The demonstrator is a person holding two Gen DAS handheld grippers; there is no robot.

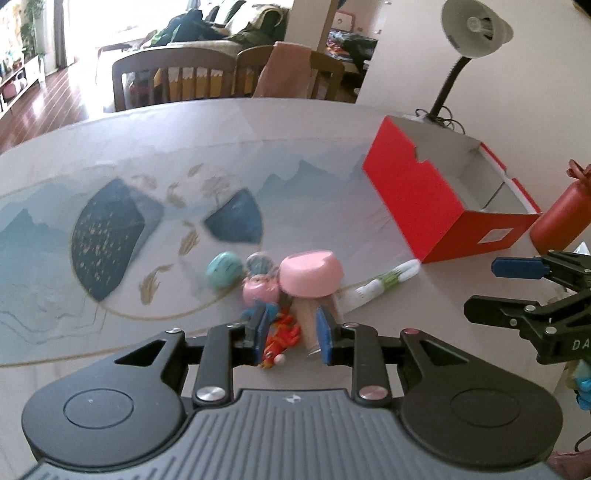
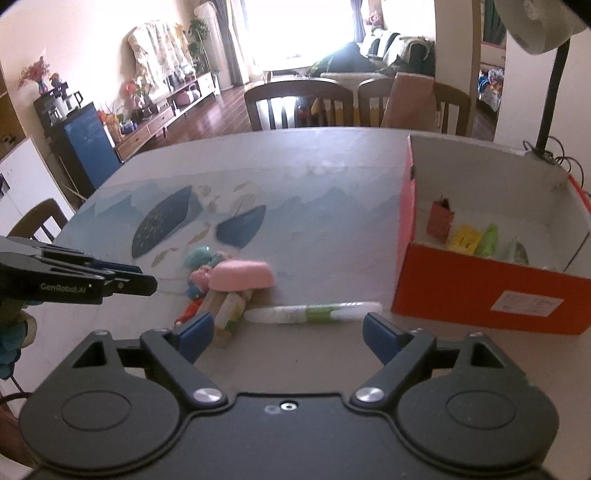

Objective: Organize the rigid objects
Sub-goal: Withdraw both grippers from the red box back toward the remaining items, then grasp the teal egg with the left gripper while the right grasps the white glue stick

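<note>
A pile of toys lies mid-table: a pink mushroom-shaped toy [image 1: 312,273] on its side, a teal ball [image 1: 223,268], a pink pig figure [image 1: 260,290] and a red-orange figure [image 1: 280,341]. My left gripper [image 1: 291,336] is open, its jaws straddling the red-orange figure and the mushroom's stem, not closed on them. A white-and-green tube [image 2: 314,312] lies just ahead of my right gripper [image 2: 288,332], which is open and empty. The red box [image 2: 491,291] at right holds several small items.
A desk lamp [image 1: 469,33] stands behind the box and a red bottle [image 1: 563,214] beside it. Dining chairs [image 2: 299,103] line the table's far edge. The patterned tablecloth [image 1: 110,229] covers the table.
</note>
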